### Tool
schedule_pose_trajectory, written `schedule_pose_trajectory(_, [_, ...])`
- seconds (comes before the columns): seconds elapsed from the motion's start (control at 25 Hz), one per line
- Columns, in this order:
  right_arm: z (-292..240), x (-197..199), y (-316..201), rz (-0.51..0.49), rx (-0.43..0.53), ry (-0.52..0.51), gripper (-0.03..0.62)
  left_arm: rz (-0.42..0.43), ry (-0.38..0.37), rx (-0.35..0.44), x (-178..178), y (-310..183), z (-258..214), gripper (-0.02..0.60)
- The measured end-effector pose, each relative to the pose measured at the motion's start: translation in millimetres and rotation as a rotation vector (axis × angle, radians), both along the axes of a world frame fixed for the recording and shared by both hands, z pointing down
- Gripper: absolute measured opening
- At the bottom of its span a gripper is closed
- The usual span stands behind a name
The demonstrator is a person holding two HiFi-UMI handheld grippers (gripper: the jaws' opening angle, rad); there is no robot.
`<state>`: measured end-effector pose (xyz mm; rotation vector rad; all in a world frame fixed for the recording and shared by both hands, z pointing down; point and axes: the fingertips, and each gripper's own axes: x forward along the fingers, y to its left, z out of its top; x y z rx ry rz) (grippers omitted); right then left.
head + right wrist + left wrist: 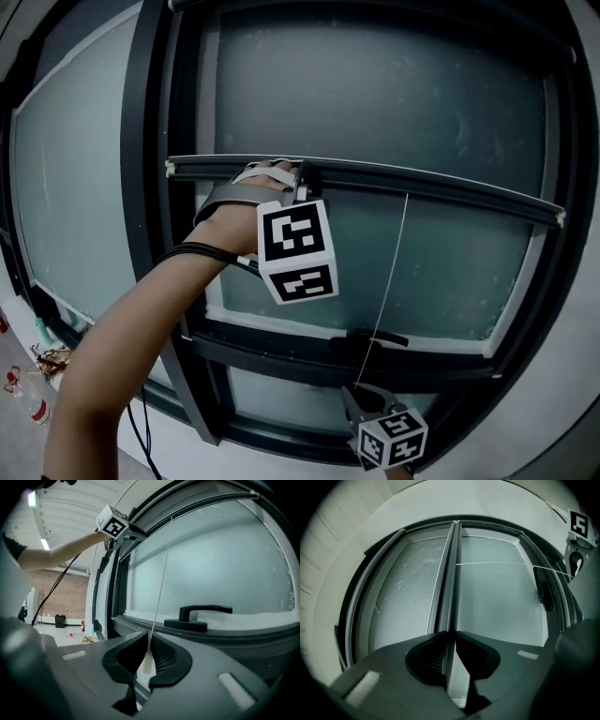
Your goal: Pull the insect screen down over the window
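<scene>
Left gripper (453, 632) seemingly clamped on screen bar (441, 192) — right gripper (149, 641) below, pinching pull cord (394, 272).

— What do the tools look like?
— The left gripper (452, 632) and right gripper (149, 637) are dark grey with ribbed pads. Each bears a white cube (296, 249) with black square markers.
— And what is worn?
— Pale straps (267, 172), black cables (202, 250) and a dark short sleeve (11, 548).

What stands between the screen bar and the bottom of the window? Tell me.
Only the window handle projects from the lower rail, below the screen bar and beside the pull cord. Whether the bar clears it cannot be told; nothing else visible blocks the way down.
</scene>
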<state>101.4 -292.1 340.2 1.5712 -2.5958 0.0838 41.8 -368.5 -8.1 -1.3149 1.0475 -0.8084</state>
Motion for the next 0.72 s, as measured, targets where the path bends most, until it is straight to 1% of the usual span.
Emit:
schedule_pose_trajectory(0.08, [15.1,3.2,3.6,0.013,-0.024,0.001,0.025,0.015,0.025,-0.022,-0.7,1.1,15.4,0.071])
schedule_pose_trajectory(0.16, [25.3,6.5,5.8,0.024,-0.044,0.010,0.025,0.011,0.021,-0.024,-3.1,1.2,25.0,0.072])
schedule_pose_trajectory(0.32, [60.9,11.8,16.2,0.049,-0.112,0.068,0.025,-0.022,-0.048,-0.063,-1.4,2.4,58.5,0.062])
schedule_pose_trajectory(0.4, [78.4,9.8,23.6,0.057,-0.135,0.071,0.025,-0.019,-0.064,-0.069,-1.5,3.5,77.8,0.054])
schedule_pose_trajectory(0.52, [93.6,6.3,32.5,0.069,-0.144,0.054,0.025,-0.012,-0.056,-0.084,-4.5,4.8,96.9,0.054])
schedule_pose_trajectory(0.64, [99.1,10.5,32.2,0.093,-0.140,0.042,0.025,-0.020,-0.056,-0.093,-3.7,0.8,103.8,0.058])
schedule_pose_trajectory(0.72, [109.1,13.1,31.0,0.101,-0.157,0.044,0.025,-0.027,-0.059,-0.111,-2.8,-1.4,112.2,0.060])
